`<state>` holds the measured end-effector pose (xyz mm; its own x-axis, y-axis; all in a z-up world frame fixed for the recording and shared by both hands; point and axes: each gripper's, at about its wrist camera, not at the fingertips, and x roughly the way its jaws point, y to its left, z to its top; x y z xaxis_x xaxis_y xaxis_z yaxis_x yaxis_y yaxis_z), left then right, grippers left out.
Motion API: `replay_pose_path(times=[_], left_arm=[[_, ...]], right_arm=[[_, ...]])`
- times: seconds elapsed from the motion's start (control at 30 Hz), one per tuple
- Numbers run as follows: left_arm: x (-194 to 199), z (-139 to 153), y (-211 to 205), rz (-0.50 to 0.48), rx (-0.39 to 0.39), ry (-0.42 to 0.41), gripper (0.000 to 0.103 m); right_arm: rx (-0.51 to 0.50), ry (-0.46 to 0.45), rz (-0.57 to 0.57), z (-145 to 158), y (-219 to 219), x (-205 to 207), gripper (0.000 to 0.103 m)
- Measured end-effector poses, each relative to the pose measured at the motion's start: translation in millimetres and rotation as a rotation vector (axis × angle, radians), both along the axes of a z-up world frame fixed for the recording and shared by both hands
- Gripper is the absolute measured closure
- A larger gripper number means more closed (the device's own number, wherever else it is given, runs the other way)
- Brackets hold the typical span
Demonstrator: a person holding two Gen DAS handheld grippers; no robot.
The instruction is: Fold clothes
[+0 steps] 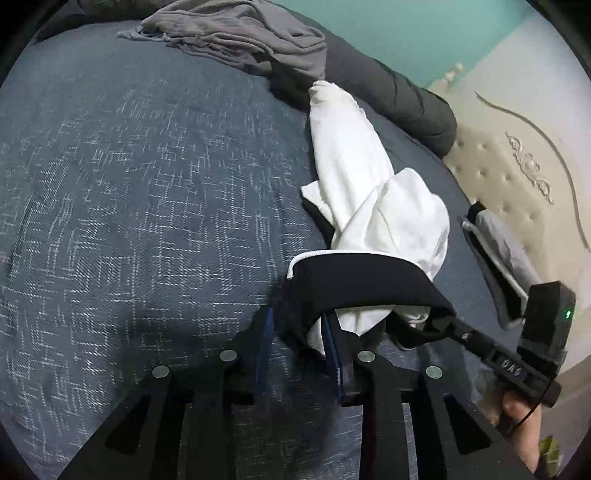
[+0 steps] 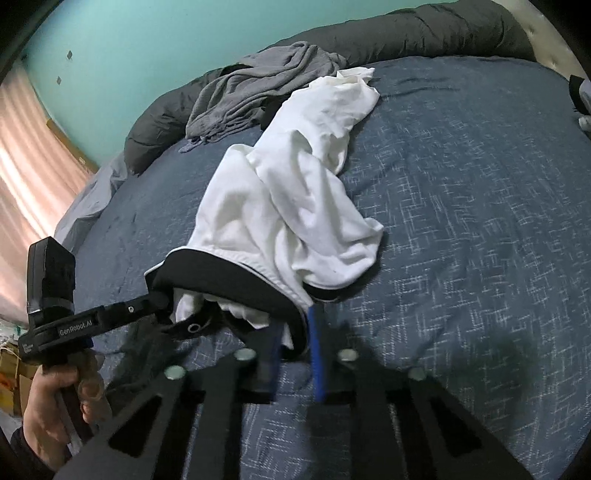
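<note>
Both grippers pinch the black waistband (image 1: 354, 280) of the white pants (image 2: 295, 192) on the bed (image 1: 147, 184): left gripper (image 1: 299, 350), right gripper (image 2: 295, 343). A loose pinch could let it slip and bunch up.

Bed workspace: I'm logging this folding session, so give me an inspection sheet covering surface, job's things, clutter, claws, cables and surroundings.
Surface: blue patterned bedspread, mostly bare.
Job's things: white garment with black waistband, bunched and twisted, waistband end lifted toward both claws, far end lying on the bedspread.
Clutter: crumpled grey garment behind it; dark rolled duvet along the far edge.
Claws: left claw shut on the waistband; right claw shut on the waistband at its other end.
Cables: thin black cable by the hand holding the right claw.
Surroundings: teal wall, tufted cream headboard, pink curtain.
</note>
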<state>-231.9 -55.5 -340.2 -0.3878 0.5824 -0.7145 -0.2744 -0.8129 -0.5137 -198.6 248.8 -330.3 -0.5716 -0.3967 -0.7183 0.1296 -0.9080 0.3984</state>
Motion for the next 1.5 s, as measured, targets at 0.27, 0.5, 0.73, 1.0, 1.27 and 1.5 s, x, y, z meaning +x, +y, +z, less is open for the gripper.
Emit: replay_pose_path(times=[0.27,0.5,0.73,1.0,1.27,1.5], left_arm=[[7.0,24.0,-9.0,0.056,-0.124,0.098,0.066],[19.6,34.6,17.0,-0.064,-0.161,0.187,0.066],[8.7,17.5,30.3,-0.063,-0.210,0.190,0.066],[-7.6,3.3,18.3,-0.038,-0.086,0.106,0.067],[-7.8,-2.7,10.9,-0.049,0.016,0.033,0.100],[-8.9,-9.5,1.1,-0.041,0.156,-0.034,0.100]], right_arm=[[-0.008,0.004,0.000,0.7,-0.7,-3.0,0.093],[-0.010,0.007,0.009,0.9,-1.4,-3.5,0.093],[-0.019,0.008,0.025,0.5,-1.7,-2.7,0.093],[-0.025,0.006,0.033,0.0,-0.9,-1.6,0.093],[-0.037,0.010,0.035,3.9,1.2,-1.1,0.093],[-0.061,0.002,0.014,4.5,10.3,-1.9,0.093]])
